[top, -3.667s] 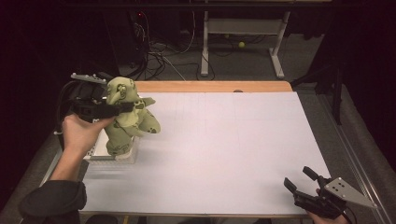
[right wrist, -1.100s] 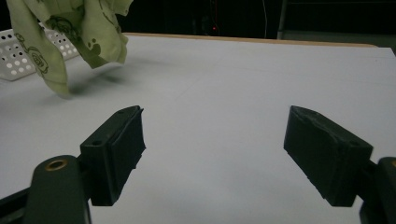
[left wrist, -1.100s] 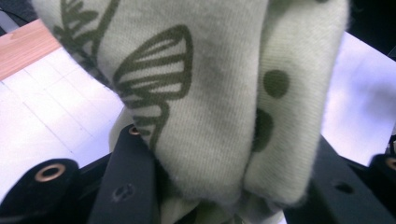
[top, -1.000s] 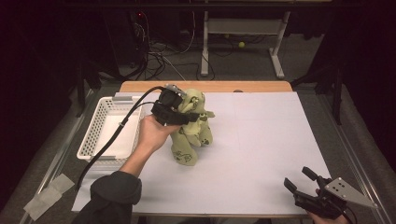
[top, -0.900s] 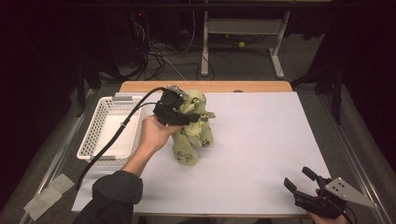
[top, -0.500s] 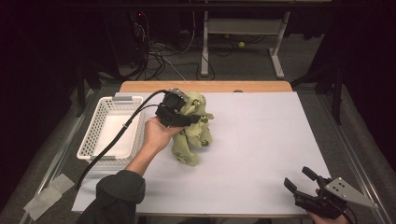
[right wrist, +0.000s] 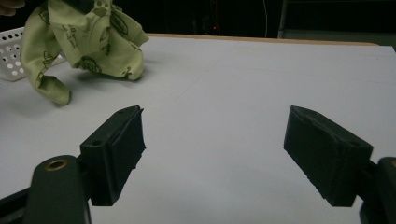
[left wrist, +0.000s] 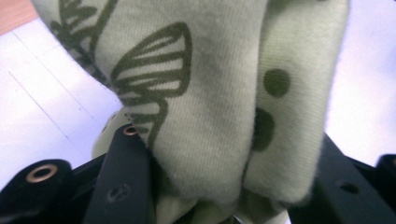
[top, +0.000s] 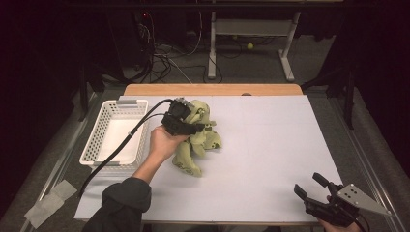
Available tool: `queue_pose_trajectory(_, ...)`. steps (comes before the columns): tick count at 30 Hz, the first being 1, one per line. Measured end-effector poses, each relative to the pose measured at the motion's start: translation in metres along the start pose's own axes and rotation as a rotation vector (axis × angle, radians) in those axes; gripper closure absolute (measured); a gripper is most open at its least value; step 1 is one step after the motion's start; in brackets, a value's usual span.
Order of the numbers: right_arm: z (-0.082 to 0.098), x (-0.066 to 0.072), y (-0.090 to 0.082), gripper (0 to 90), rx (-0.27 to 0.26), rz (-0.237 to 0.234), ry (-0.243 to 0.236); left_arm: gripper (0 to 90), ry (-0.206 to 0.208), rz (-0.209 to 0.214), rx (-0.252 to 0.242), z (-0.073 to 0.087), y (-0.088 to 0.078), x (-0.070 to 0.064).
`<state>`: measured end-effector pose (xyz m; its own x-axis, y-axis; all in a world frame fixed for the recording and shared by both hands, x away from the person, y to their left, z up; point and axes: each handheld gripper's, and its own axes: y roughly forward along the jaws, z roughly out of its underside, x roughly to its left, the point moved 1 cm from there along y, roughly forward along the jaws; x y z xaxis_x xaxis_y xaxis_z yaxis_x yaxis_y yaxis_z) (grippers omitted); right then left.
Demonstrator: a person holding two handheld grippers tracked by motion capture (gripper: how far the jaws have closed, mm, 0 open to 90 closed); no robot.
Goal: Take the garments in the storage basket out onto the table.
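A: What just changed?

B: My left gripper point(top: 192, 126) carried the green cloth point(top: 196, 145) out of the basket point(top: 96, 145) and over to the white table point(top: 270, 145). A moment ago the cloth hung higher. Now it has come down, and its low end lies on the table, just beside the basket.

A: Are you letting it go?

B: I think I am starting to. The jaws have just been opening a bit. But in the left gripper view the cloth point(left wrist: 219, 107) is bunched between them and both jaws touch it, so I would say they are pinching it for now.

A: So what comes next?

B: My guess is the cloth gets dropped here, flat on the table.

A: And your other gripper?

B: My right gripper point(top: 314, 193) sits at the near right corner, well apart from the cloth. It has not moved. Its jaws are spread wide with nothing between them.

A: What does each view tell you?

B: The high view shows the basket and where the cloth sits. The left gripper view shows the little drawings and dots on the cloth. The right gripper view shows the cloth point(right wrist: 84, 51) from the side, with one end drooping to the table.
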<state>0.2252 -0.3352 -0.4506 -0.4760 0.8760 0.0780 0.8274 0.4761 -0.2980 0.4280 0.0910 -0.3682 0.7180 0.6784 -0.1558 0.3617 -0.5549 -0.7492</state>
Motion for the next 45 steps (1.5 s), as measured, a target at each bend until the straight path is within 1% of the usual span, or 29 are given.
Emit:
queue_pose_trajectory(3, 0.0, 0.0, 0.0, 20.6, 0.0, -0.002, 0.002, 56.1, -0.002, -0.019, 0.015, 0.002, 0.008, 0.003)
queue_pose_trajectory(9, 0.0, 0.0, 0.0, 20.6, 0.0, -0.001, 0.002, 55.4, -0.016, -0.035, 0.02, 0.007, 0.018, 0.007)
queue_pose_trajectory(13, 0.0, 0.0, 0.0, 20.7, 0.0, -0.003, 0.002, 55.1, -0.038, -0.028, 0.021, 0.01, 0.021, 0.012)
queue_pose_trajectory(16, 0.0, 0.0, 0.0, 20.6, -0.001, -0.004, -0.001, 55.1, -0.04, -0.033, 0.032, 0.011, 0.024, 0.014)
queue_pose_trajectory(19, 0.0, 0.0, 0.001, 20.6, 0.0, -0.005, -0.004, 55.0, -0.052, -0.029, 0.033, 0.011, 0.028, 0.015)
queue_pose_trajectory(23, 0.0, 0.001, 0.001, 20.6, 0.003, -0.005, -0.004, 55.0, -0.076, -0.022, 0.036, 0.01, 0.041, 0.017)
queue_pose_trajectory(27, 0.0, 0.0, 0.001, 20.6, 0.006, -0.005, -0.001, 55.1, -0.076, -0.039, 0.061, 0.012, 0.052, 0.021)
queue_pose_trajectory(28, 0.0, 0.0, 0.002, 20.6, 0.008, -0.006, -0.001, 55.1, -0.076, -0.046, 0.061, 0.012, 0.054, 0.021)
queue_pose_trajectory(33, 0.0, 0.0, 0.002, 20.6, 0.008, -0.008, -0.003, 53.7, -0.071, -0.051, 0.068, 0.013, 0.054, 0.023)
queue_pose_trajectory(37, 0.0, 0.0, 0.002, 20.6, 0.007, -0.009, -0.002, 48.0, -0.068, -0.05, 0.072, 0.013, 0.05, 0.021)
queue_pose_trajectory(40, 0.0, 0.0, 0.002, 20.6, 0.007, -0.009, -0.002, 42.4, -0.063, -0.06, 0.073, 0.013, 0.046, 0.02)
queue_pose_trajectory(42, 0.0, 0.0, 0.002, 20.6, 0.007, -0.009, -0.001, 37.6, -0.059, -0.065, 0.058, 0.012, 0.043, 0.02)
queue_pose_trajectory(45, 0.0, 0.0, 0.002, 20.6, 0.006, -0.009, -0.001, 33.1, -0.057, -0.066, 0.039, 0.011, 0.035, 0.017)
